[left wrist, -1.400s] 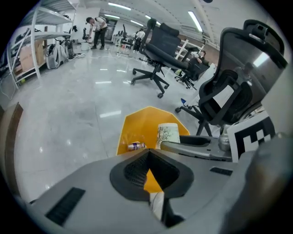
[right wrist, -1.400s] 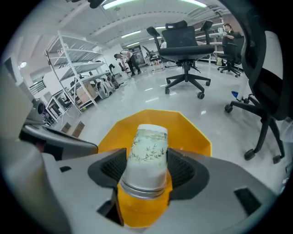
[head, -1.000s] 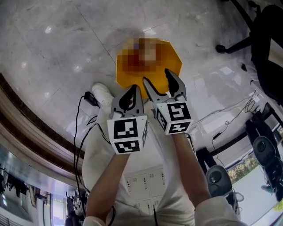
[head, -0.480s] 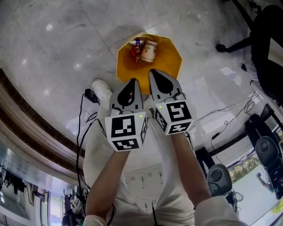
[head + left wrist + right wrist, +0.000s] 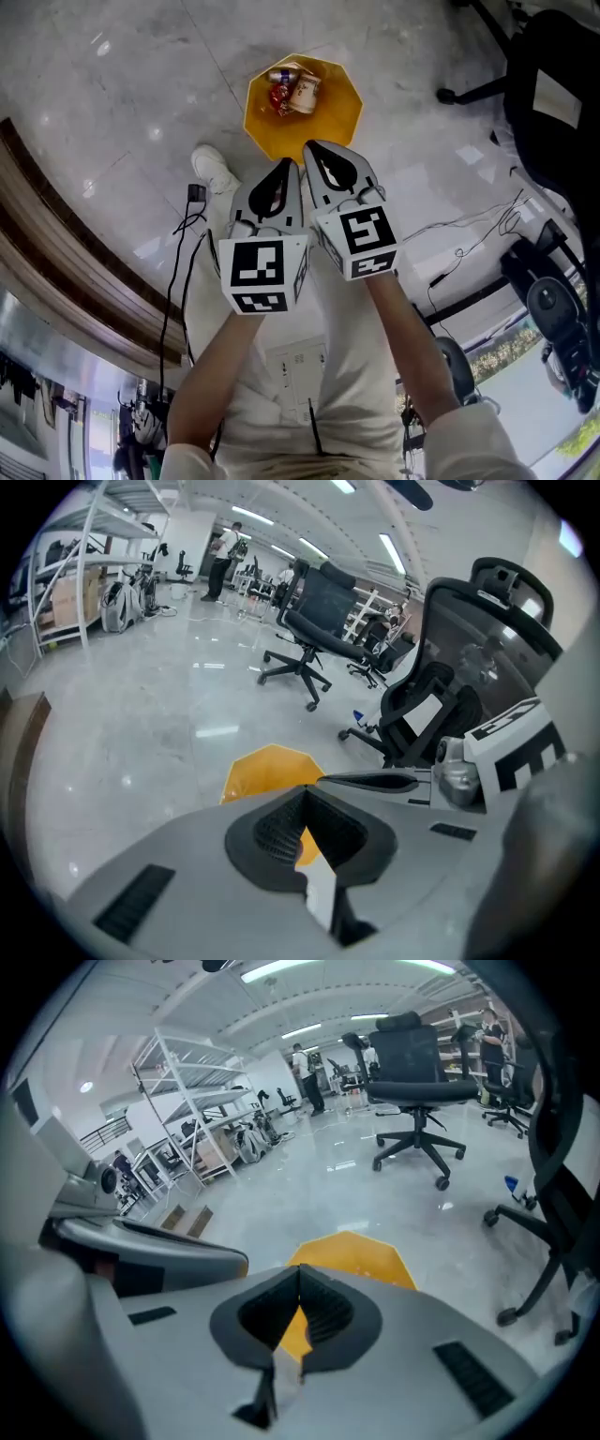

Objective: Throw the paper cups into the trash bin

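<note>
The yellow eight-sided trash bin [image 5: 349,114] stands on the grey floor just beyond both grippers. In it lies a paper cup [image 5: 305,90] on its side, next to a red wrapper [image 5: 279,97]. My left gripper [image 5: 285,167] and right gripper [image 5: 311,148] are held side by side above the bin's near edge, both shut with nothing between the jaws. In the left gripper view the shut left gripper [image 5: 304,791] partly hides the bin [image 5: 265,771]. In the right gripper view the shut right gripper [image 5: 300,1270] points at the bin [image 5: 364,1257].
A white shoe [image 5: 211,169] and black cables [image 5: 192,244] lie left of the bin. A curved wooden strip [image 5: 56,244] runs along the left. Black office chairs [image 5: 553,84] stand at the right, and another chair [image 5: 417,1101] and metal shelving [image 5: 202,1101] farther off.
The right gripper's jaws, open a second ago, have closed empty. Both grippers sit a little farther back from the bin, which shows higher in the head view.
</note>
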